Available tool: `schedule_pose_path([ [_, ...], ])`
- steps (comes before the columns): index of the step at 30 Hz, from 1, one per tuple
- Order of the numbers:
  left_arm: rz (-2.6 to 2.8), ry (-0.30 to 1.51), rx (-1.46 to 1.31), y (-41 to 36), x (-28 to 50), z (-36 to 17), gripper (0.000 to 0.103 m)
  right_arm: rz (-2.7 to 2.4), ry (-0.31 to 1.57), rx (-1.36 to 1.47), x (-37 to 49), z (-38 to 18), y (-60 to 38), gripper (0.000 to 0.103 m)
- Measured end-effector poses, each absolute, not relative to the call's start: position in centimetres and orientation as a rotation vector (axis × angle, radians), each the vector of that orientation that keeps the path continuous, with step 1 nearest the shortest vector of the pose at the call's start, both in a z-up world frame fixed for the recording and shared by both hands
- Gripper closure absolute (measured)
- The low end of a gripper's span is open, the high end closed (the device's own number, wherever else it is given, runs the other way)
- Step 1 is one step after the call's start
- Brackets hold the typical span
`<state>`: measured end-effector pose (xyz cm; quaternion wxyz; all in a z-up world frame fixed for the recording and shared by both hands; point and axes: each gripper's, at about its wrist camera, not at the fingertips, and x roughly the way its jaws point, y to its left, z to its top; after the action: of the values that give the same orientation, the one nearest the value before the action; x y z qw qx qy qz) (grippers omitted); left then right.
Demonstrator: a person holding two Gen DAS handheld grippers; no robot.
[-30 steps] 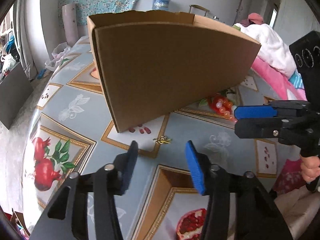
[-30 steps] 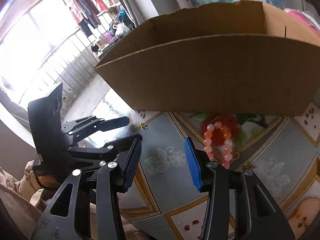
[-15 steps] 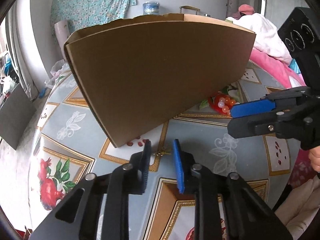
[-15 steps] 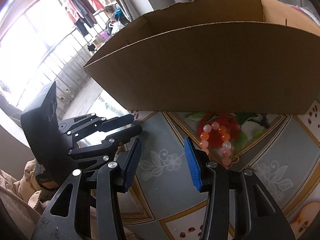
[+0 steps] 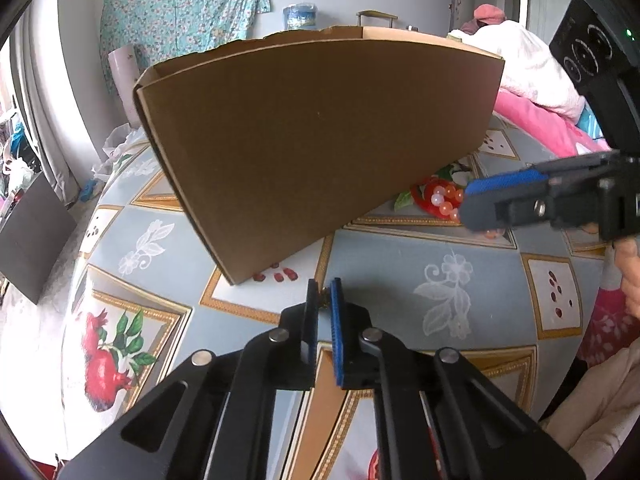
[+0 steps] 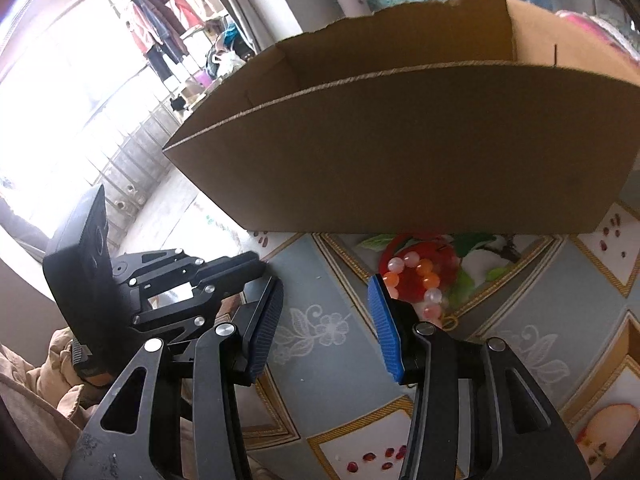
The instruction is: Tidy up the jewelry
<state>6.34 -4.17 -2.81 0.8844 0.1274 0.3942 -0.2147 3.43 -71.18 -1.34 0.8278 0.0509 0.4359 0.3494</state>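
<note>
While left gripper [image 5: 323, 294] pinches what seems a small gold trinket [image 5: 324, 295] for boxing, right gripper [image 6: 326, 312] gapes empty near bead bracelet [image 6: 416, 280].

The gold trinket [image 5: 323, 295] is showing only as a speck between the left gripper's [image 5: 325, 296] nearly closed pads, too small to identify. The bracelet [image 6: 416, 282] is lying partly hidden behind the right gripper's [image 6: 326, 312] blue pad, and the box [image 6: 400, 168] is hiding its own floor from both cameras.
</note>
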Motion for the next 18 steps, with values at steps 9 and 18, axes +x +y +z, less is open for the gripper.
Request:
schedule_pose_path([
  [9,-0.427,0.829,0.268,-3.5,5.3,-2.7,0.1,0.657,0.876,0.147,3.2,0.0,-75.3,0.06],
  [18,-0.433,0.826,0.26,-3.7,5.5,-2.9,0.1,0.633,0.897,0.163,3.0,-0.7,-76.6,0.06],
])
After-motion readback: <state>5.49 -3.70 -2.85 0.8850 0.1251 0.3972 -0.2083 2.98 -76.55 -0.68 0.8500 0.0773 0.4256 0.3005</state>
